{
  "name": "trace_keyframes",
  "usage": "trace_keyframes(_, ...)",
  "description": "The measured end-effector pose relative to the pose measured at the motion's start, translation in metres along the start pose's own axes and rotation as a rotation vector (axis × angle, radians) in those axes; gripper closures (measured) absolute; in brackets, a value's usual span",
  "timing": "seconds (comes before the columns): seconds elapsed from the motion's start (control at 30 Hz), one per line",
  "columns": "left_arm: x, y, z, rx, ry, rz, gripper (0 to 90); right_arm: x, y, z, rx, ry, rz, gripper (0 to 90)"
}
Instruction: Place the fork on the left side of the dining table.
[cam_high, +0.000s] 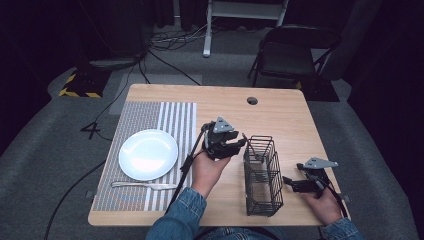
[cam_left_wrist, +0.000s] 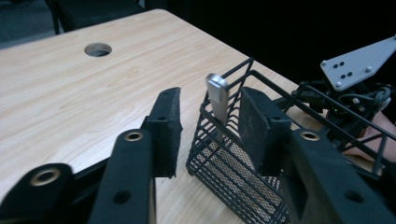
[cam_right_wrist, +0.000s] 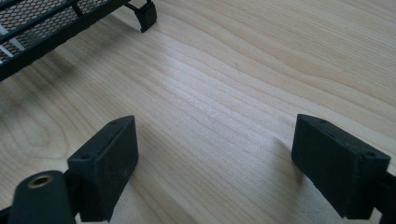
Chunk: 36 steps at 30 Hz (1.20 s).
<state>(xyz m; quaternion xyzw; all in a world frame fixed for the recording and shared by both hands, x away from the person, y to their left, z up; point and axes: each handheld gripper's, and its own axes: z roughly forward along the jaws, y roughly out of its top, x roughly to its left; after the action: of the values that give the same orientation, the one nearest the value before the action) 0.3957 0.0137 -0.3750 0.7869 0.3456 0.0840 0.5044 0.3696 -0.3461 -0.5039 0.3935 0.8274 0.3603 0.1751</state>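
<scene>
Pale wood-grain worktop with a round cable hole near the far edge, on grey carpet in a dark room; folding chair and white desk frame beyond, cables trailing over the floor.

Striped grey-and-white placemat on the left part of the worktop, bearing a round, glossy white plate; a metal knife just beside the plate's near rim.

Black wire basket, rectangular, upright, mesh-floored, right of centre. One metal utensil handle standing in its far corner, flat silver end above the rim, the rest hidden by wire.

Left tongs parted, one jaw on either side of that handle, not touching it, at the basket's far end. Right tongs spread wide over bare wood, just beside the basket's right side, holding nothing. Denim sleeves at the near edge.
</scene>
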Motion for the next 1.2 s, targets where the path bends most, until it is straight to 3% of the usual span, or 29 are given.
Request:
trace_keyframes(0.1,0.003,0.001,0.004,0.002,-0.017,-0.017,64.6,0.0,0.0,0.0,0.0,0.002,-0.002,15.2)
trace_keyframes(0.27,0.0,0.005,0.006,0.006,0.01,0.003,67.1,0.0,0.0,0.0,0.0,0.002,-0.002,15.2)
trace_keyframes(0.47,-0.002,0.009,0.006,0.001,0.014,0.011,72.0,0.0,0.0,0.0,0.0,0.004,-0.002,15.2)
trace_keyframes(0.67,-0.002,0.012,0.005,0.011,-0.007,-0.005,77.6,0.0,0.0,0.0,0.0,0.003,-0.002,15.2)
trace_keyframes(0.87,0.0,0.016,0.0,-0.013,-0.066,-0.057,85.6,0.0,0.0,0.0,0.0,0.003,-0.002,15.2)
trace_keyframes(1.03,-0.007,0.023,-0.004,-0.002,-0.045,-0.018,85.8,0.0,0.0,0.0,0.0,0.004,-0.002,15.2)
trace_keyframes(1.2,-0.011,0.028,-0.01,-0.011,-0.033,-0.006,85.8,0.0,0.0,0.0,0.0,0.004,-0.002,15.2)
